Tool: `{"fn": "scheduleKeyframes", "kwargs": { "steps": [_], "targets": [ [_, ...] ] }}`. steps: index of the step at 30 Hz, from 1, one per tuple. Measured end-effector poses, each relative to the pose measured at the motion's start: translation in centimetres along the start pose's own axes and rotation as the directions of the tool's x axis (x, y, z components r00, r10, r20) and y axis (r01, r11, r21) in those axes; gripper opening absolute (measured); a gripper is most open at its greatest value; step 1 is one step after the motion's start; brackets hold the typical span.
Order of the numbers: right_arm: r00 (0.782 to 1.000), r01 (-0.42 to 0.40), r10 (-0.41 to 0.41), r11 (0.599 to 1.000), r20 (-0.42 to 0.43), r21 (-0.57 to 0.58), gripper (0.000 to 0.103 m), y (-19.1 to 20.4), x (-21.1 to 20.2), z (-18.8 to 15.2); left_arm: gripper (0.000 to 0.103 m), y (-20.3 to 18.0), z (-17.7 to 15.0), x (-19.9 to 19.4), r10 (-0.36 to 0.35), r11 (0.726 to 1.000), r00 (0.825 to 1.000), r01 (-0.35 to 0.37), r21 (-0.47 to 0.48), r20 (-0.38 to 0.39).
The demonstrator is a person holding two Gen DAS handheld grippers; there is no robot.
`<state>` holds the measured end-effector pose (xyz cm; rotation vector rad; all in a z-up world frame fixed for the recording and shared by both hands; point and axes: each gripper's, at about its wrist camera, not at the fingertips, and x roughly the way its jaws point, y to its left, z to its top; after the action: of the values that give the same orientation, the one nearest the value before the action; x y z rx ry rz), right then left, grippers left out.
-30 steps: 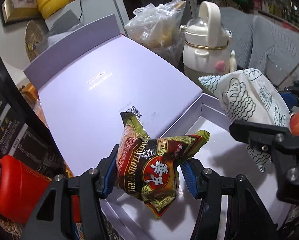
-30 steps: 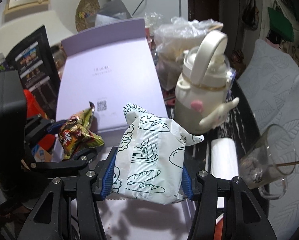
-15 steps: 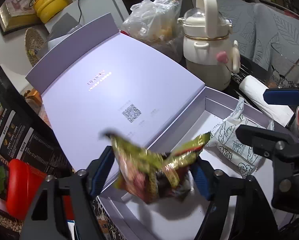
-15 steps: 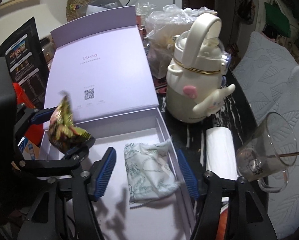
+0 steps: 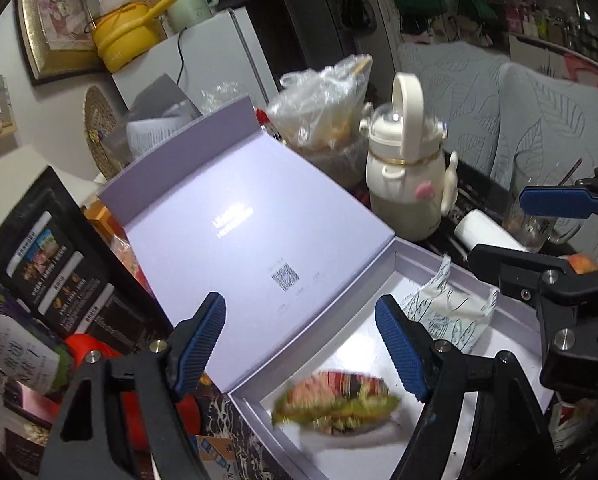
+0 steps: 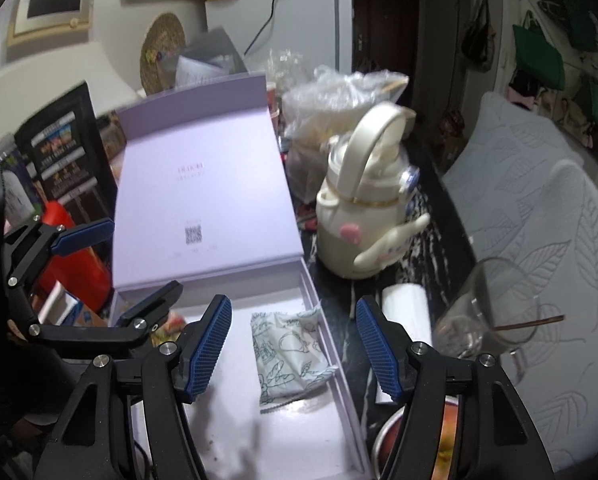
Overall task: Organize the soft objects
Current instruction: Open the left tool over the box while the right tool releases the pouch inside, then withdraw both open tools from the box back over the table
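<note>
An open lilac box (image 5: 413,258) (image 6: 335,356) lies in front of me, its lid (image 5: 235,224) propped back. A green-and-red snack packet (image 5: 337,402), blurred, lies in the box near its left corner, below my open, empty left gripper (image 5: 301,346). Only its edge (image 6: 171,326) shows in the right wrist view, behind the left gripper's finger. A white bread-print pouch (image 6: 289,350) (image 5: 449,314) lies in the box by its right wall, below my open, empty right gripper (image 6: 293,346).
A cream kettle-shaped bottle (image 6: 365,216) stands right of the box, with a paper roll (image 6: 405,308), a glass mug (image 6: 487,312) and a plastic bag (image 6: 335,108) nearby. A black carton (image 5: 51,256) and a red container (image 5: 139,396) stand to the left. A bowl of fruit (image 6: 431,444) sits at the bottom right.
Both grippers opened and rose. The snack packet dropped from the left gripper into the box; the bread-print pouch dropped from the right gripper and lies by the right wall.
</note>
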<state>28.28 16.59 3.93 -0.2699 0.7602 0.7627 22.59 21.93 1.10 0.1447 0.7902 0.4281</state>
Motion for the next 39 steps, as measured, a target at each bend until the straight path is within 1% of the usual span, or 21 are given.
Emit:
{"fn": "scheduleKeyframes", "kwargs": {
  "steps": [10, 12, 18, 20, 23, 25, 28, 36, 39],
  "targets": [
    [0.992, 0.023, -0.021, 1.000, 0.124, -0.017, 0.067, 0.4, -6.8, 1.3, 0.077, 1.1, 1.5, -6.6, -0.005, 1.000, 0.993, 0.008, -0.027, 0.118],
    [0.990, 0.044, -0.041, 0.999, 0.138, -0.015, 0.068, 0.3, -8.3, 1.3, 0.077, 1.2, 1.7, -7.9, -0.006, 1.000, 0.990, 0.010, -0.029, 0.141],
    [0.982, 0.064, -0.063, 0.998, 0.178, 0.001, 0.071, 0.0, -12.4, 0.9, 0.078, 1.6, 1.7, -11.3, -0.026, 0.997, 0.982, 0.038, -0.062, 0.186],
    [0.979, 0.071, -0.070, 0.997, 0.192, 0.002, 0.071, -0.1, -13.6, 0.5, 0.078, 1.6, 1.5, -12.2, -0.032, 0.996, 0.982, 0.046, -0.071, 0.185],
    [0.975, 0.081, -0.078, 0.997, 0.209, -0.005, 0.072, -0.1, -15.5, -0.5, 0.078, 1.5, 1.0, -13.7, -0.053, 0.994, 0.979, 0.071, -0.083, 0.196],
    [0.973, 0.087, -0.083, 0.996, 0.217, -0.009, 0.075, -0.1, -16.5, -1.4, 0.078, 1.2, 0.5, -14.5, -0.065, 0.994, 0.978, 0.082, -0.079, 0.201],
    [0.971, 0.096, -0.090, 0.995, 0.220, -0.013, 0.075, -0.2, -17.5, -2.6, 0.078, 0.7, -0.3, -16.0, -0.074, 0.994, 0.973, 0.091, -0.068, 0.219],
    [0.972, 0.119, -0.113, 0.993, 0.208, -0.018, 0.075, 0.0, -19.9, -7.6, 0.081, -1.2, -3.2, -18.9, -0.119, 0.990, 0.964, 0.134, -0.048, 0.236],
    [0.969, 0.135, -0.127, 0.991, 0.213, -0.022, 0.075, 0.2, -21.0, -9.7, 0.081, -2.3, -4.4, -19.6, -0.153, 0.986, 0.961, 0.164, -0.028, 0.231]
  ]
}}
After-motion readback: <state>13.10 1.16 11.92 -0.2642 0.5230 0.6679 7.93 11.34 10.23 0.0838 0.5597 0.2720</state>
